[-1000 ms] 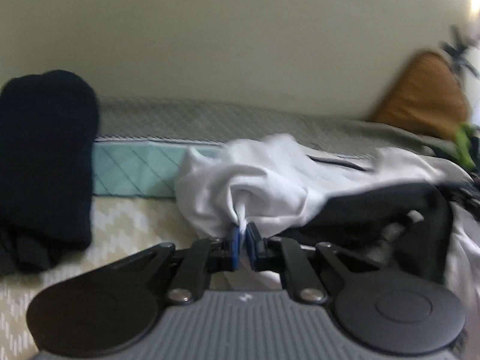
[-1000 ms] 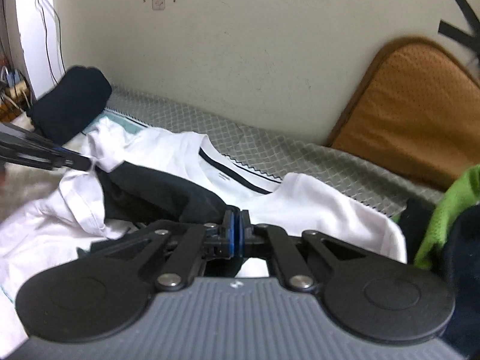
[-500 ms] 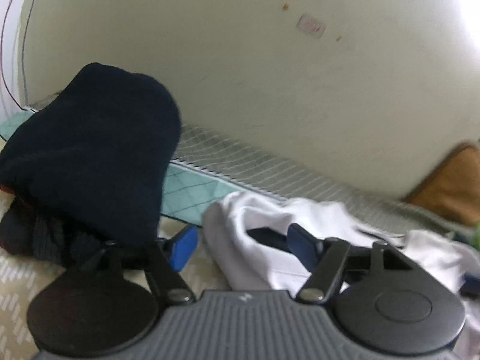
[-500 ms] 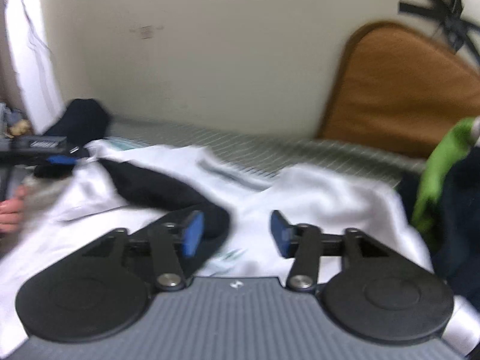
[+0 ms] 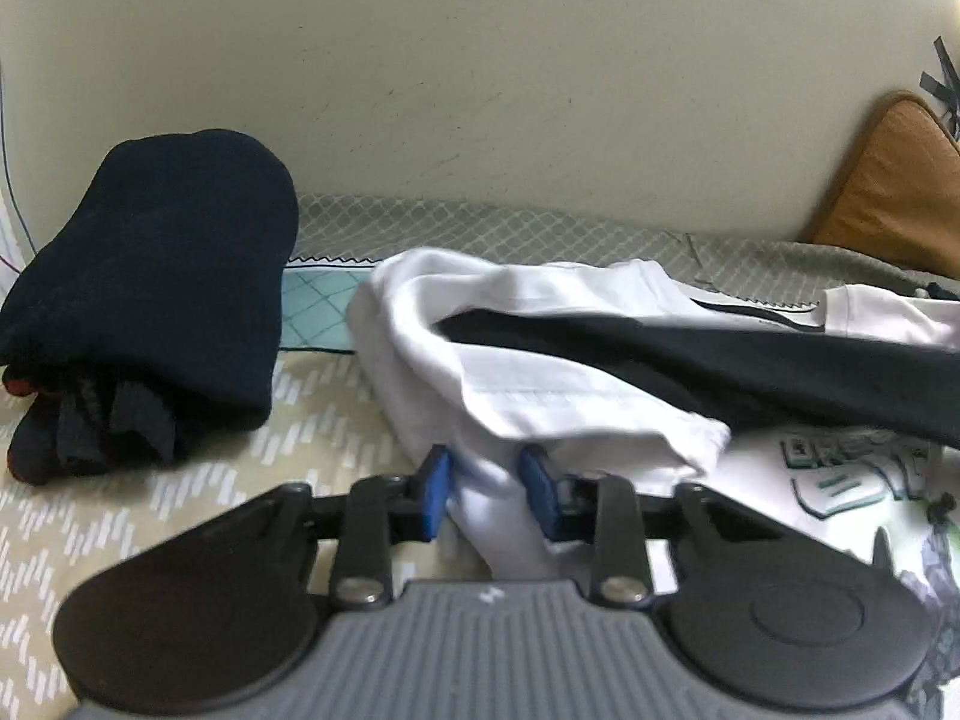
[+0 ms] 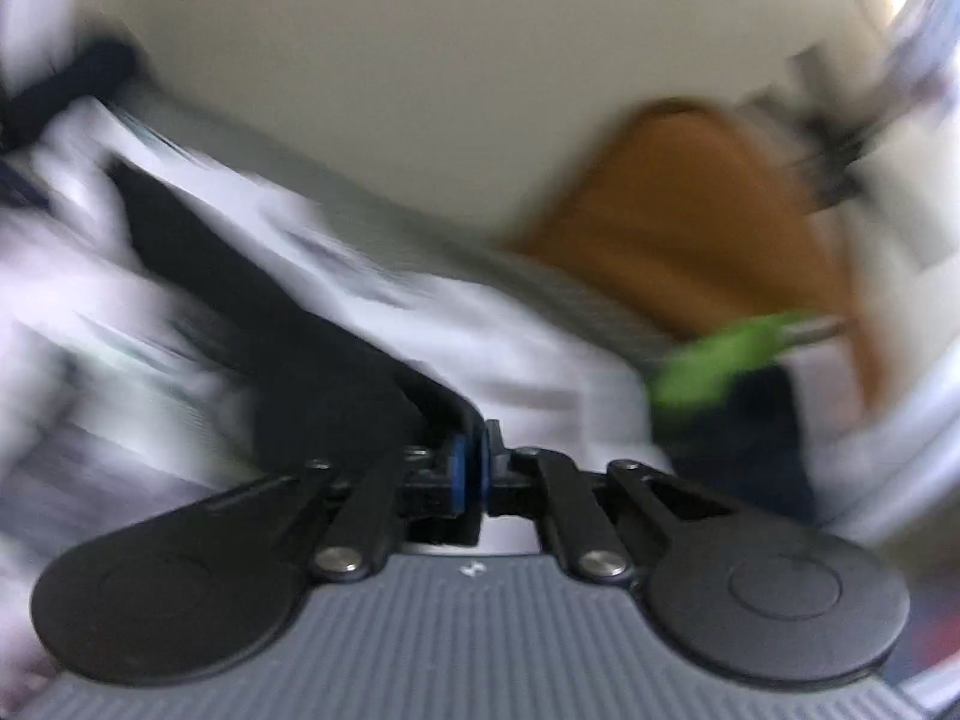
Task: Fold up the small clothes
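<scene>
A white T-shirt (image 5: 540, 324) with black trim and a green print lies crumpled on the bed. A black garment (image 5: 750, 354) lies stretched across it. In the left wrist view my left gripper (image 5: 489, 486) has its blue pads partly closed around a fold of the white shirt's edge. In the blurred right wrist view my right gripper (image 6: 471, 468) is shut on the end of the black garment (image 6: 288, 348), with the white shirt (image 6: 510, 336) behind it.
A rolled dark navy garment (image 5: 156, 276) lies at the left on the patterned bedspread (image 5: 198, 498). A brown cushion (image 5: 894, 180) leans on the wall at the right. Green and dark clothes (image 6: 726, 360) lie by the cushion.
Both grippers let go and opened half a second ago. Now the left has closed in around the shirt's edge and the right has shut on the black garment while moving fast.
</scene>
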{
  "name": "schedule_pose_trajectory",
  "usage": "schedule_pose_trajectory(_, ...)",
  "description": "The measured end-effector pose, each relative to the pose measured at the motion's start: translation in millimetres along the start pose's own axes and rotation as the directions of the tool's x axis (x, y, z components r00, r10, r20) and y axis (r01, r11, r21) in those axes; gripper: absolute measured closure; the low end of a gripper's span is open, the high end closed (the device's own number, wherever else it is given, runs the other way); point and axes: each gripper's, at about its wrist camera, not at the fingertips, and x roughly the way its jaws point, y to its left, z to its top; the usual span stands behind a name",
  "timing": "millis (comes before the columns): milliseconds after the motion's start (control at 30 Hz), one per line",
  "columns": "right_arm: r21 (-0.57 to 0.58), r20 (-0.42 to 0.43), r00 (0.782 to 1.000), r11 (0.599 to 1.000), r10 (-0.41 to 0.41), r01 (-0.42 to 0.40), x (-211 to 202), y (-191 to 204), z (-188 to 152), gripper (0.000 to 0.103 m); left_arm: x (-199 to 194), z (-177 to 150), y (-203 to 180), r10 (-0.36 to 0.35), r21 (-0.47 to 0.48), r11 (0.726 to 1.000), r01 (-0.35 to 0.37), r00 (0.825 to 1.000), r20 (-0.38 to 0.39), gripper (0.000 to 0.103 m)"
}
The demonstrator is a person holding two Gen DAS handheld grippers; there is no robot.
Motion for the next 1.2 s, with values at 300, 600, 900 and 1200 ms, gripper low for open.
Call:
schedule_pose_trajectory(300,0.119,0.115,0.991,0.989,0.074,-0.088,-27,16,-2,0.064,-5,-2,10,0.022,-0.026,0.999,-0.021,1.0,0.023,0.063)
schedule_pose_trajectory(600,0.627,0.181,0.968,0.738,0.176,-0.251,-74,-44,-95,0.065,-46,2,21,-0.135,-0.094,0.983,0.155,0.972,0.191,0.065)
schedule_pose_trajectory(900,0.803,-0.011,0.98,0.581,-0.2,0.128,-140,-90,-197,0.061,-36,-5,6,-0.17,-0.047,0.983,0.179,0.975,0.144,0.058)
schedule_pose_trajectory(1200,0.858,-0.047,0.991,0.503,-0.125,0.104,-84,-95,-218,0.063,-28,-10,4,-0.154,-0.024,0.987,0.158,0.979,0.135,0.054)
